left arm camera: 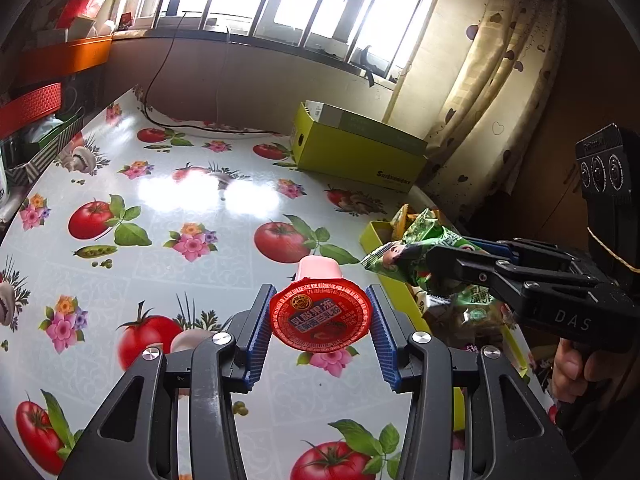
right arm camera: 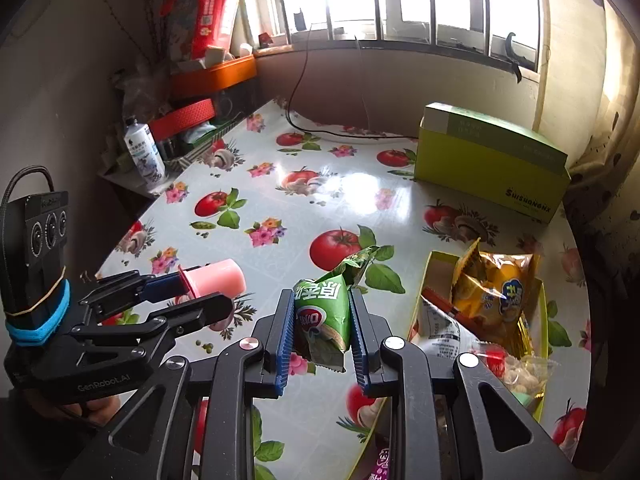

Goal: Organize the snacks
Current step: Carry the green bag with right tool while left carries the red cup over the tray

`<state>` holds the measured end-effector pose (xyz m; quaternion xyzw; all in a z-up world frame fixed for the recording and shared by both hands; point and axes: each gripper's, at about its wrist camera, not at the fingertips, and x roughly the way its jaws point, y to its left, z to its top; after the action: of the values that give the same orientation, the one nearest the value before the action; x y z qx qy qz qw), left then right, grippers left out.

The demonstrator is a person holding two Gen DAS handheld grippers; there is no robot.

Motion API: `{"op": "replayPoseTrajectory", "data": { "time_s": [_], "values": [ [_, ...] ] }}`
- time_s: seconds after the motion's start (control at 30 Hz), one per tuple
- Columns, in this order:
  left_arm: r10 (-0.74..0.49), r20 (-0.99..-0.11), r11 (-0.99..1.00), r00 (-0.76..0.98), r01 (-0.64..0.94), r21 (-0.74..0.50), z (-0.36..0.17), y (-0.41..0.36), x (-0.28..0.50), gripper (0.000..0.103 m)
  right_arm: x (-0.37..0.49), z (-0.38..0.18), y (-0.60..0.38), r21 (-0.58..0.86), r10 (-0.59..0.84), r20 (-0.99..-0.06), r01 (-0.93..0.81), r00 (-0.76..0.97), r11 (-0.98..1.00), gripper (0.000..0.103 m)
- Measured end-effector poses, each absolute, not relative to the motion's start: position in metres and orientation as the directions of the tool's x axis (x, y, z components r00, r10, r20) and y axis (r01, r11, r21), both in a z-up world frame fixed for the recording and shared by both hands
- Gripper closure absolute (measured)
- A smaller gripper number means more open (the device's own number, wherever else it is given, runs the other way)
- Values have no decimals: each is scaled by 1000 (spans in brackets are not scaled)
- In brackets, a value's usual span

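Both grippers grip: left gripper (left arm camera: 320, 322) clamps the pink jelly cup (left arm camera: 320, 312), right gripper (right arm camera: 320, 330) narrowly pinches the green snack packet (right arm camera: 324, 316); tablecloth (right arm camera: 280, 200) ahead lies bare, snack tray (right arm camera: 434, 268) at its right edge.

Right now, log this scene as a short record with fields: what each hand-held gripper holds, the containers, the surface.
left hand-held gripper: shut on pink jelly cup, red foil lid facing the camera
right hand-held gripper: shut on green snack packet
open tray: holds yellow snack bag and other packets
green box: far right of table
table: tomato-and-flower print cloth
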<state>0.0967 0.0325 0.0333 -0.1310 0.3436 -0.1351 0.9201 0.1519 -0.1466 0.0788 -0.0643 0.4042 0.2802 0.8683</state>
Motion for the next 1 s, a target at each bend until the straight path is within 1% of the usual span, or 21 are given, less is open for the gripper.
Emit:
{"op": "replayPoseTrajectory", "data": {
  "time_s": [0.63,1.0],
  "values": [
    [-396,-601,916,694,253,-312,42,-14,91,56,124,75,-195,178,446,-713,-475,541,862,80],
    [-454,-606,891,653,335,-307,42,-48,90,56,111,70,-231,208,428,-709,-413,561,887,80]
  ]
}}
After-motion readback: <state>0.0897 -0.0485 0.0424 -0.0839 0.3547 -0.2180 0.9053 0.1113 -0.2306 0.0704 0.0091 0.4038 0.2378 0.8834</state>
